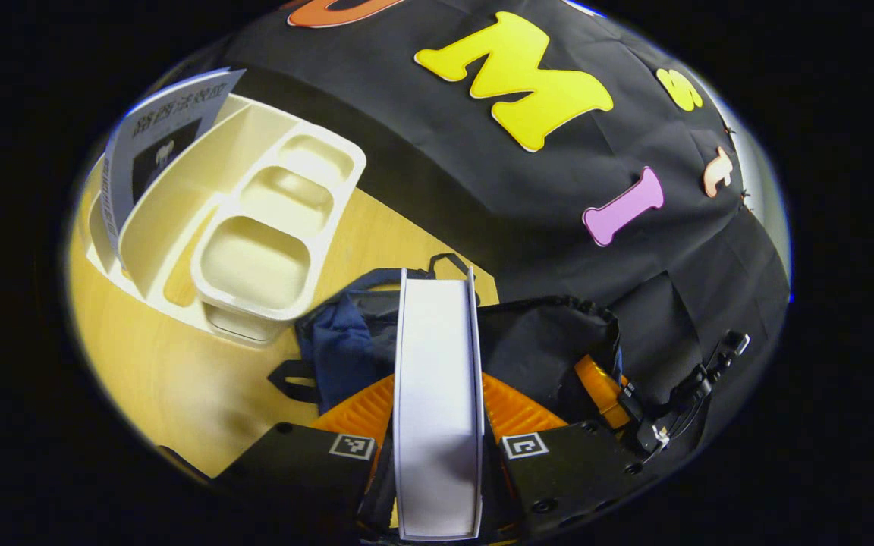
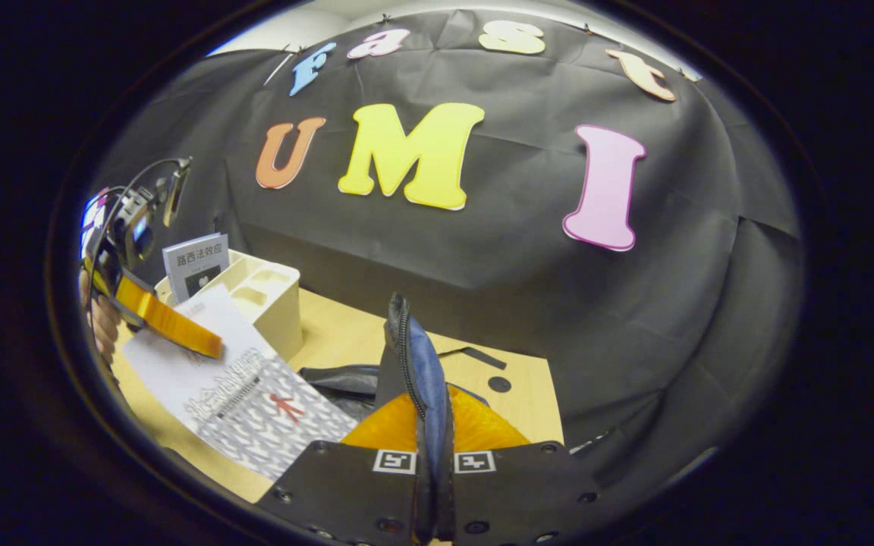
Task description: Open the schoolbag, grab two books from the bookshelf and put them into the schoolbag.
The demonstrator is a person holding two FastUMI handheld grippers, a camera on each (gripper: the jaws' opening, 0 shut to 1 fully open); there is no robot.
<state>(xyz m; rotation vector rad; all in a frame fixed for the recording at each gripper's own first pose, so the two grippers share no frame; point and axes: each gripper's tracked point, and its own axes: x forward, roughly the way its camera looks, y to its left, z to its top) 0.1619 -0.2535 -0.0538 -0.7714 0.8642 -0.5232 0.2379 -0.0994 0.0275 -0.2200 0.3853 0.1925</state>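
**Book held over the schoolbag, bag edge pinched up**

Black cloth backs a pale wooden table (image 1: 179, 379) on which a cream bookshelf (image 1: 255, 227) stands, taken as the landmark for all that follows.

In the left gripper view, the left gripper (image 1: 437, 447) is clamped on a white book (image 1: 437, 379), one finger pressing each cover, page edges facing the camera. This book hangs beside the bookshelf, just above the dark schoolbag (image 1: 543, 341), which lies on the table near the bookshelf's compartmented end. A second book (image 1: 156, 144) stands tilted in the bookshelf's far slot.

In the right gripper view, the right gripper (image 2: 434, 462) is closed on the schoolbag's zippered edge (image 2: 414, 356), both fingers pressing the blue fabric and holding it upright, on the side of the bag away from the bookshelf. The left gripper and the hand (image 2: 99, 318) holding it appear in front of the bookshelf, carrying the patterned book tilted.
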